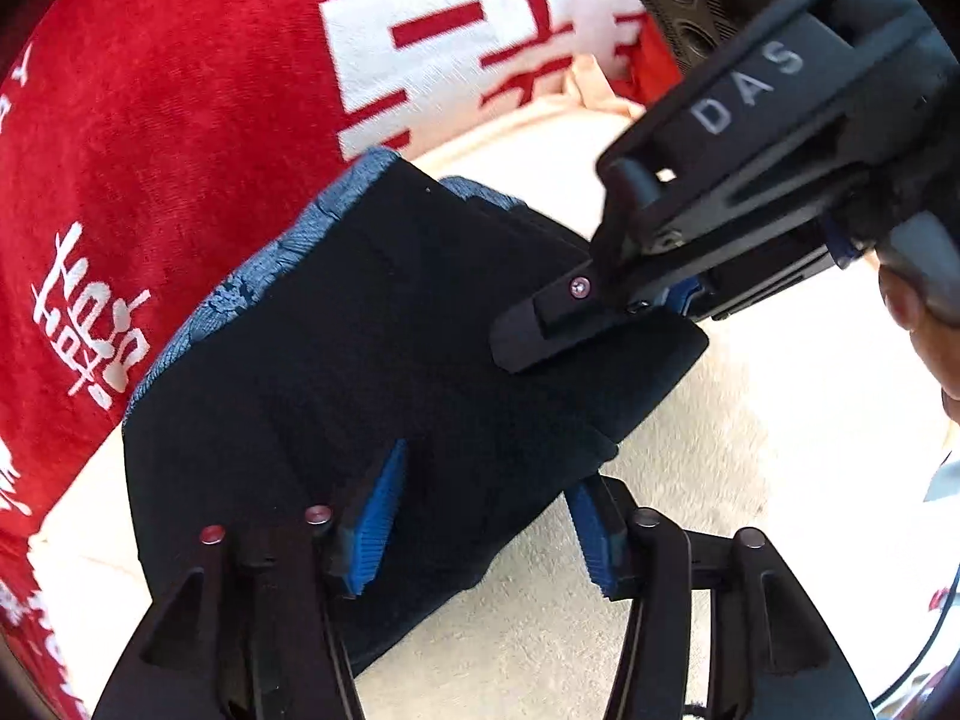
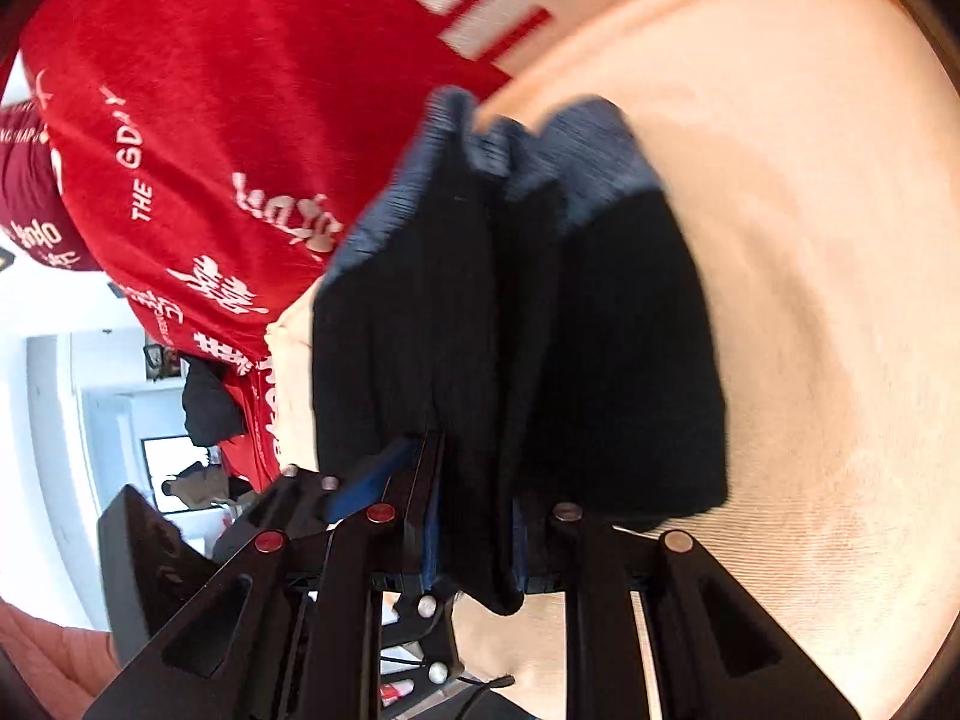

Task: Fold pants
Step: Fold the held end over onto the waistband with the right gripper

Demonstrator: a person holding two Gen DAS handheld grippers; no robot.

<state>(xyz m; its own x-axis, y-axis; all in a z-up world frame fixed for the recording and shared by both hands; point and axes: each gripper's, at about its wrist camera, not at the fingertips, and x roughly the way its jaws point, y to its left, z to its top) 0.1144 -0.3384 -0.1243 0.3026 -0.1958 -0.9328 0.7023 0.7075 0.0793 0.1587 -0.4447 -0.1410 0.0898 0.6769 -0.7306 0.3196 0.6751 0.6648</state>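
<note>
Cream bedcover under pants already a compact bundle; right gripper clamps one edge, left gripper jaws apart, release and squaring remain

- Folded pants lie on the bed sheet, waistband end away from the left gripper.
- Printed blanket lies beyond and left of pants.
- Right gripper sits at the pants' right edge, opposite left gripper.
- Left jaws straddle the near edge.
</note>
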